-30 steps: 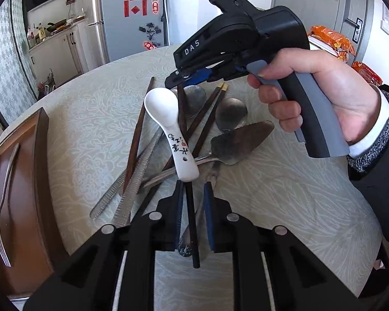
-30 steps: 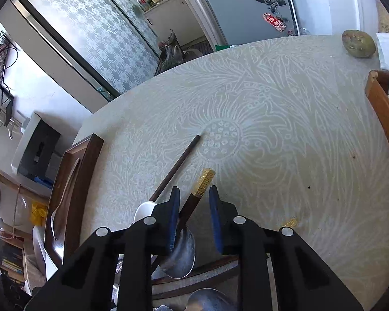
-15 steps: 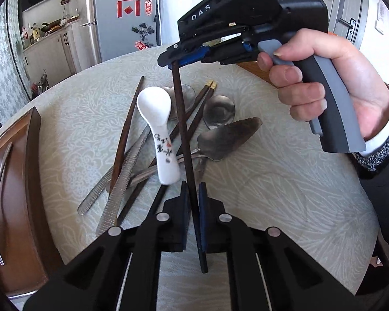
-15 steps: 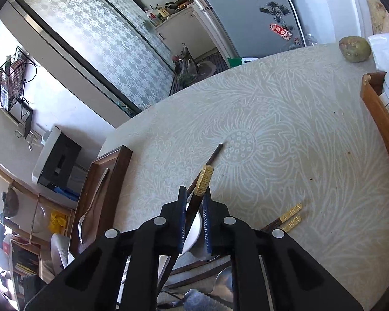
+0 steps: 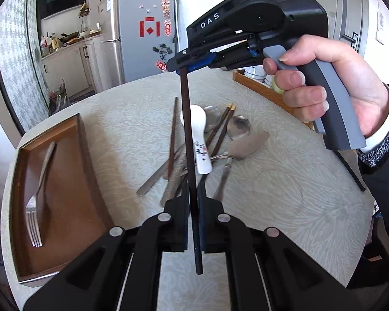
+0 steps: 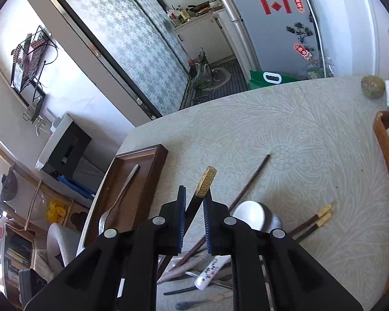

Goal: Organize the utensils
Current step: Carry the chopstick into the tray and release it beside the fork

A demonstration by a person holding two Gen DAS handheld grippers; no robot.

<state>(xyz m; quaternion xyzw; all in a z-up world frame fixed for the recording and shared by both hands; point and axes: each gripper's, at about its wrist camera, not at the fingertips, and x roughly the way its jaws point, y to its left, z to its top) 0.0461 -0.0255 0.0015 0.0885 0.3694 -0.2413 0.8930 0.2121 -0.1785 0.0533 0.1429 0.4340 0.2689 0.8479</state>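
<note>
Left wrist view: both grippers clamp one dark chopstick (image 5: 189,155).
Left gripper (image 5: 193,207): pinching its thin end.
Right gripper (image 5: 182,71): pinching its gold-capped end.
Advice: keep it level toward the wooden tray (image 5: 72,171).

I see a round table (image 5: 285,202) under a pale floral-patterned cloth, carrying a dark wooden tray (image 5: 85,181) at its left edge and a heap of mixed utensils (image 5: 194,153) near the middle.

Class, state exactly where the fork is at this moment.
The fork lies alone in the wooden tray at the table's left edge in the left wrist view, tines toward the camera, left of the utensil pile.
</note>
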